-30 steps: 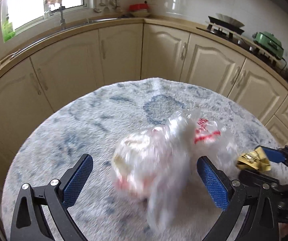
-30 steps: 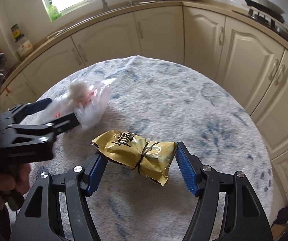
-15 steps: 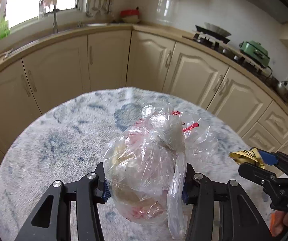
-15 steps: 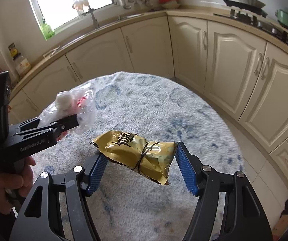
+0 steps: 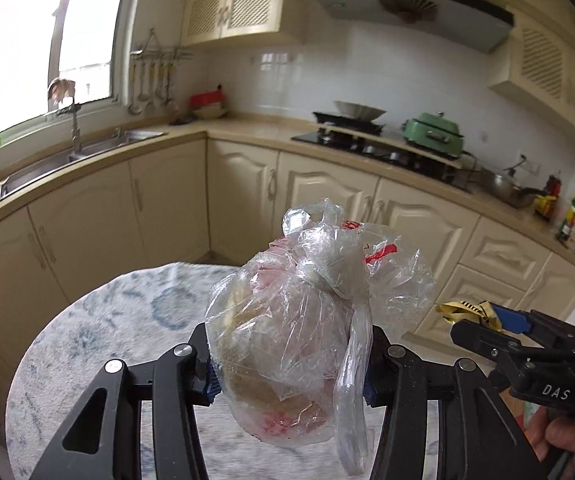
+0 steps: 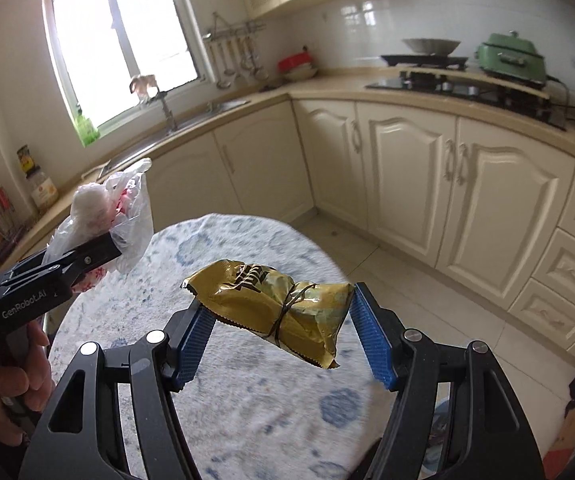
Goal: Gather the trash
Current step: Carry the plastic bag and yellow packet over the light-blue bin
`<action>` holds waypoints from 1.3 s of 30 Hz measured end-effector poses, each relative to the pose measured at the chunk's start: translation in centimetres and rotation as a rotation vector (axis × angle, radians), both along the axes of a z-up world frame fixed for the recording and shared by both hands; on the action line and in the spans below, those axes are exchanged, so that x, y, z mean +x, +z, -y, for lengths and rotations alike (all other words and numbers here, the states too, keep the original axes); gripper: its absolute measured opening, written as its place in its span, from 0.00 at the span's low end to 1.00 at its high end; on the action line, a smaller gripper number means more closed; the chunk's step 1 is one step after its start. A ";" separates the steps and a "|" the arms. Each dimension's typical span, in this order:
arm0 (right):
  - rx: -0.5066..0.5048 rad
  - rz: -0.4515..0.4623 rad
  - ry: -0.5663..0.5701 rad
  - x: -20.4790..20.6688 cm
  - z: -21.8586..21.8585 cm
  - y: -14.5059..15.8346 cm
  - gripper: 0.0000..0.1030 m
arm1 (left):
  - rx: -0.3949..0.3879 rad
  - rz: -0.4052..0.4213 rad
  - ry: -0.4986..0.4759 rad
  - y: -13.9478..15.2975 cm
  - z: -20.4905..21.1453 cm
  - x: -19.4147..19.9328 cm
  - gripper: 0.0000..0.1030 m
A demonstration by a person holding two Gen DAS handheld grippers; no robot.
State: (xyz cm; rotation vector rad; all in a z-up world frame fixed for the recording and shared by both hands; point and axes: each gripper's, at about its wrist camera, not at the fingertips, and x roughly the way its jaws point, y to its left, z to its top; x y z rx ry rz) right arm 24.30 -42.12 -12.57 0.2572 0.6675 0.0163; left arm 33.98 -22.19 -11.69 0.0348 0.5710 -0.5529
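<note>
Left wrist view: left gripper [image 5: 289, 364] pinches a knotted clear plastic bag [image 5: 307, 312], crumpled and holding reddish scraps, above the round table [image 5: 99, 328]. Right wrist view: right gripper [image 6: 281, 334] clamps a creased gold wrapper [image 6: 275, 300] above the table. Both pieces lifted; next, presumably, carriage to a bin, none visible.

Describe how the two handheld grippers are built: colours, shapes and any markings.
Both are matte black plastic frames with triangular cut-outs and silver pivot bolts. The right gripper has two fingers faced with ribbed blue pads. The left gripper shares that build; seen from the right wrist, its side carries white "GenRobot.AI" lettering. The right gripper's body shows white "DAS" lettering from the left wrist.
</note>
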 end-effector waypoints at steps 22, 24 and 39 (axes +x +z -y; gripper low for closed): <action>0.021 0.056 -0.422 -17.1 18.3 1.8 0.66 | 0.000 -0.004 -0.383 -0.6 17.5 -8.6 0.45; 0.028 0.049 -0.448 -18.0 19.5 1.4 0.66 | 0.011 -0.022 -0.410 -0.9 19.5 -8.7 0.45; 0.257 -0.154 -0.592 -17.4 28.8 -11.7 0.67 | 0.218 -0.338 -0.519 -10.7 35.7 -4.3 0.48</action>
